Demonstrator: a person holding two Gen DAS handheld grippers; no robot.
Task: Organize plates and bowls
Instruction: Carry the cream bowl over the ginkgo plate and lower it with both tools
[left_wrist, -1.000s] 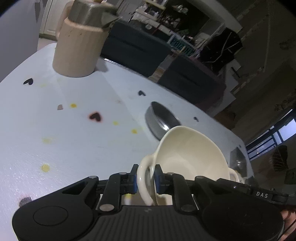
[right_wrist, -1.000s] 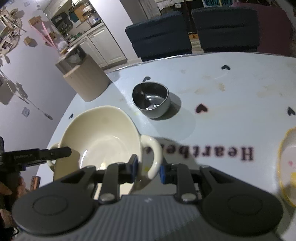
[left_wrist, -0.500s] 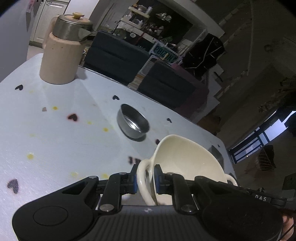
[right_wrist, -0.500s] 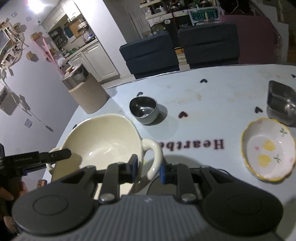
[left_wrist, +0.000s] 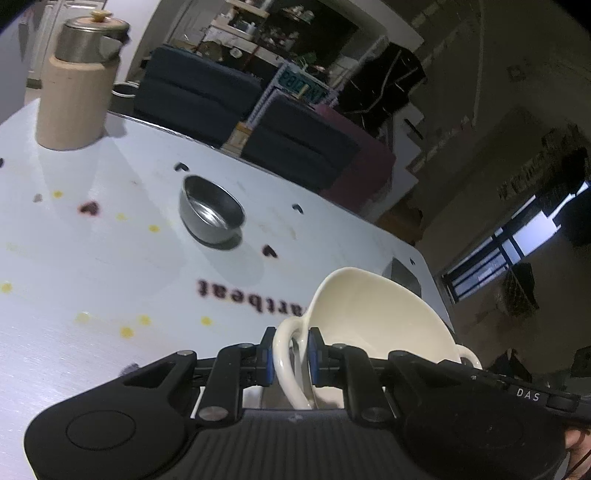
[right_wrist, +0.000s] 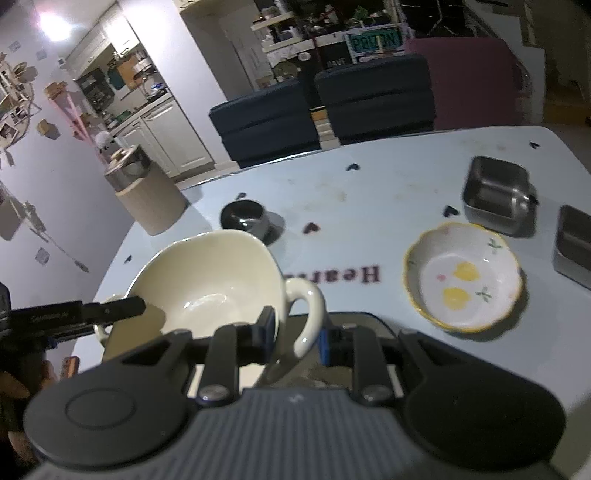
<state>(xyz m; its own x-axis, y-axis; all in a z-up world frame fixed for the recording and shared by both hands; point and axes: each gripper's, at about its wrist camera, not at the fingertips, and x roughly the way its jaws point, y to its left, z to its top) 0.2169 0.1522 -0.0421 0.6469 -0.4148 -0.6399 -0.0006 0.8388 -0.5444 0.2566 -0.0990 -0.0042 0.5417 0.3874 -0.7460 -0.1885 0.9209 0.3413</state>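
Two grippers share one load. White table (right_wrist: 406, 173), printed with hearts and dark lettering, spreads ahead of both sets of jaws. Cream bowl (right_wrist: 214, 280) with two loop handles sits between the grippers, raised above the tabletop as far as the views show. Left gripper (left_wrist: 291, 356): jaws closed on one handle, blue pads pressed to either side of the loop. Right gripper (right_wrist: 295, 334): jaws bracket the opposite handle; left pad against the bowl wall, right pad just beside the loop, contact there not clear. Tan jug (left_wrist: 74, 92) with metal lid stands far ahead and left of the left jaws. Flowered dish (right_wrist: 463, 275), yellow-rimmed, lies ahead and right of the right jaws, apart from the bowl. Two square metal trays (right_wrist: 495, 194) sit beyond and right of the dish. Small steel bowl (left_wrist: 210, 214) sits upright ahead of the left jaws, beyond the lettering.
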